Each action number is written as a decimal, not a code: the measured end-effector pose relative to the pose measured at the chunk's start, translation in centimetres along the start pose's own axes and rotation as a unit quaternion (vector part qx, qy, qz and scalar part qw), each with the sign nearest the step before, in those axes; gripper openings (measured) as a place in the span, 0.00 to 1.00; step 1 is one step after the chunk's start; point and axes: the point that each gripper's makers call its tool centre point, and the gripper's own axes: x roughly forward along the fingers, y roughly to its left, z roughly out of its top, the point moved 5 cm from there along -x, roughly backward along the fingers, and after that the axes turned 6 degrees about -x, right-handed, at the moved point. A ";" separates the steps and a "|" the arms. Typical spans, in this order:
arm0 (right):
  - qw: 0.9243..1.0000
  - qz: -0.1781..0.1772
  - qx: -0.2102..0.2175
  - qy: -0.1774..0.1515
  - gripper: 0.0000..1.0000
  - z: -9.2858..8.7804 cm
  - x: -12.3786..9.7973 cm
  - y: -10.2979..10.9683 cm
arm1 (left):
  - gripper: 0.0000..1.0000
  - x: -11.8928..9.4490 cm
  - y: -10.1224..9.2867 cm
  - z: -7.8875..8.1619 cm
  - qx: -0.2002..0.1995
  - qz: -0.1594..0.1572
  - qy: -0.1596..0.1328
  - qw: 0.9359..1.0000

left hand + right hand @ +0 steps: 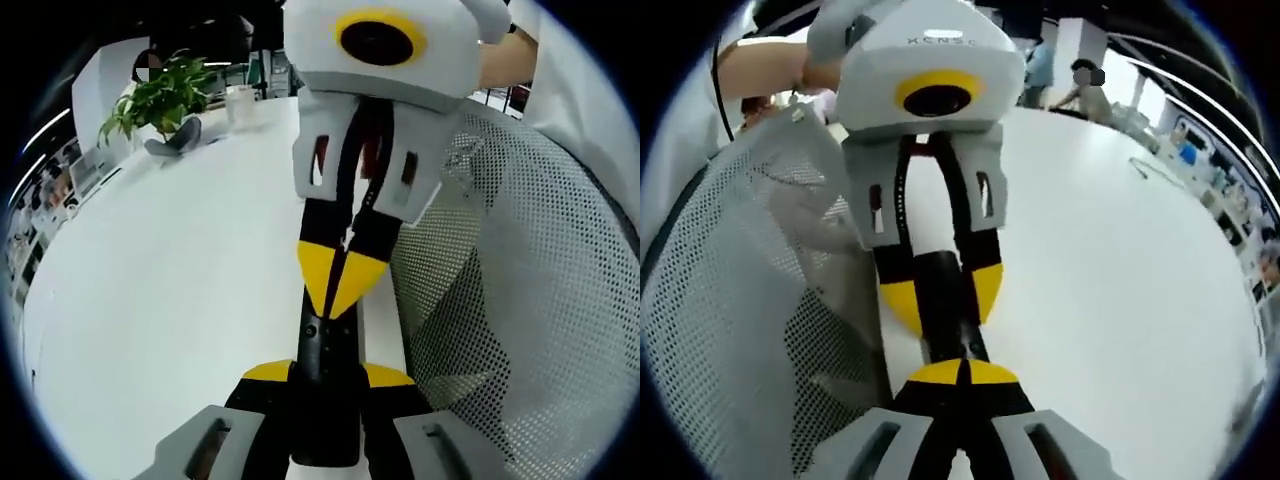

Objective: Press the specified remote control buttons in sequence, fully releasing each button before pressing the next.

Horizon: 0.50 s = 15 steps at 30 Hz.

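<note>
- Slim black rectangular remote control (325, 385): held lengthwise between the two grippers, off the table; in the left gripper view it runs from 6 o'clock up to centre. In the right gripper view the same black bar (945, 300) runs from centre toward 6 o'clock. No buttons can be made out.
- Left gripper (327, 372): yellow-tipped black jaws closed on the near end of the remote, apparently steadying it for pressing.
- Right gripper (340, 285): enters the left gripper view from 12 o'clock; its yellow tips meet in a point on the remote's top face, jaws closed together, judged to be a pressing tip on a button. Whether the press is full cannot be told.
- White round table (170, 300): lies under the remote, spreading toward 9 o'clock.
- White mesh chair back (530, 300): at 3 o'clock, just beside the grippers.
- Green leafy potted plant (155, 100): at 10 o'clock, well apart.
- Clear plastic cup (240, 103): at 11 o'clock, near the plant.
</note>
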 end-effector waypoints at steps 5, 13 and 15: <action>1.000 0.008 -0.007 -0.005 0.00 0.7 0.2 1.4 | 0.24 0.0 0.0 -0.1 -0.009 0.005 -0.014 1.000; 0.999 -0.001 -0.043 0.019 0.00 0.7 0.2 1.5 | 0.24 -0.1 0.0 -0.2 -0.015 0.003 -0.024 1.000; 0.999 0.001 -0.041 0.017 0.00 0.7 0.3 1.5 | 0.24 -0.1 0.0 -0.2 -0.015 0.004 -0.025 1.000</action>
